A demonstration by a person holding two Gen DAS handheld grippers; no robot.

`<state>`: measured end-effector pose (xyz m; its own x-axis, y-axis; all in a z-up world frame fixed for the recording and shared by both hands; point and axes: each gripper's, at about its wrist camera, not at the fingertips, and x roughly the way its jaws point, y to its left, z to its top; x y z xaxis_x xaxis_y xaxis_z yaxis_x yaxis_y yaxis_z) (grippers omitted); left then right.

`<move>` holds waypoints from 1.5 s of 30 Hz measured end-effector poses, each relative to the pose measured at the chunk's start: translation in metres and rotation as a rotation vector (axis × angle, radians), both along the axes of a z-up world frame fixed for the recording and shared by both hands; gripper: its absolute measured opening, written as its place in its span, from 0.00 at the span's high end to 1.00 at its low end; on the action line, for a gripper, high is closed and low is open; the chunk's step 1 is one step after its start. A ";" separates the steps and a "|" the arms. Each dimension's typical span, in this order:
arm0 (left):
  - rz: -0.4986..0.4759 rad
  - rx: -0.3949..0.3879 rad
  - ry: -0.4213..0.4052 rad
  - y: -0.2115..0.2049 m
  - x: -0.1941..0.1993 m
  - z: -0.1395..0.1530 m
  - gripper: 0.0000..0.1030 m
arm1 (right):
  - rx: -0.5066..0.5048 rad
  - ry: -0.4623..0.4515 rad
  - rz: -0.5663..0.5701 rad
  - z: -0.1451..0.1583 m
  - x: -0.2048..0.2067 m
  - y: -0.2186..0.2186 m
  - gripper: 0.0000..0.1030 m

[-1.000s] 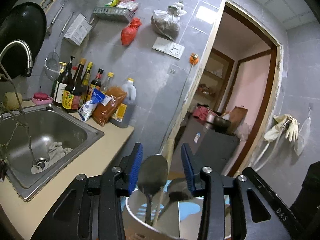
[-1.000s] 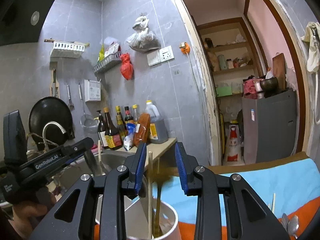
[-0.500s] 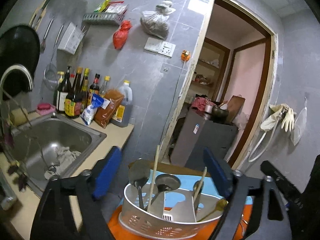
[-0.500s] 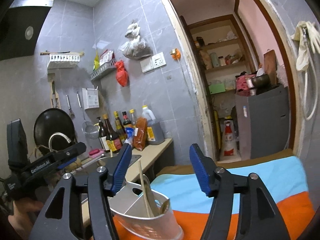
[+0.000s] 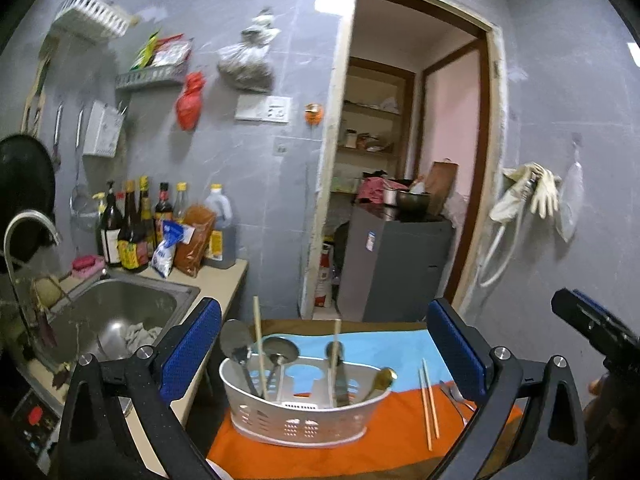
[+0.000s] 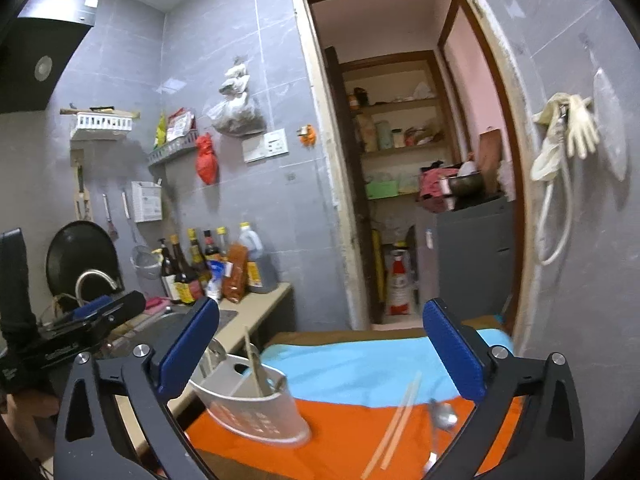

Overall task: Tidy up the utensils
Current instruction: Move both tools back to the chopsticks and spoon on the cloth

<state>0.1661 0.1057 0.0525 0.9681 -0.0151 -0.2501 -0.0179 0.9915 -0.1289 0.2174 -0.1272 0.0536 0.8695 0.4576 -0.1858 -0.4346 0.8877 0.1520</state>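
A white perforated caddy [image 5: 298, 414] stands on the orange and blue cloth [image 5: 384, 436] and holds several spoons and chopsticks upright. A loose pair of chopsticks [image 5: 430, 406] and a spoon [image 5: 454, 394] lie on the cloth to its right. My left gripper [image 5: 324, 307] hangs back from the caddy, its jaws opening wide with nothing between them. In the right wrist view the caddy [image 6: 256, 404] sits low left, with the chopsticks [image 6: 394, 432] and spoon [image 6: 442, 420] blurred. My right gripper [image 6: 322, 308] is also opening, with nothing between its jaws. The left gripper [image 6: 92, 320] shows at the left edge.
To the left is a steel sink [image 5: 120, 312] with a rag in it, a curved faucet [image 5: 28, 224] and a row of sauce bottles [image 5: 132, 236] on the counter. Behind the table an open doorway shows a grey cabinet [image 5: 394, 264]. Rubber gloves [image 5: 532, 192] hang at right.
Both grippers pulled back and up from the caddy while their jaws spread wide. The spoon and the chopstick that stood between the jaws now rest in the caddy.
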 end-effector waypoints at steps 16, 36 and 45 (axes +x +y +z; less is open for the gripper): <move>-0.130 0.028 0.054 -0.069 -0.009 -0.019 0.02 | -0.061 -0.009 -0.154 -0.004 -0.037 -0.059 0.00; -0.190 0.055 0.250 -0.147 0.050 -0.091 0.02 | -0.153 0.149 -0.174 -0.079 0.025 -0.141 0.00; -0.185 0.053 0.324 -0.168 0.089 -0.132 0.02 | -0.196 0.279 -0.113 -0.136 0.063 -0.157 0.02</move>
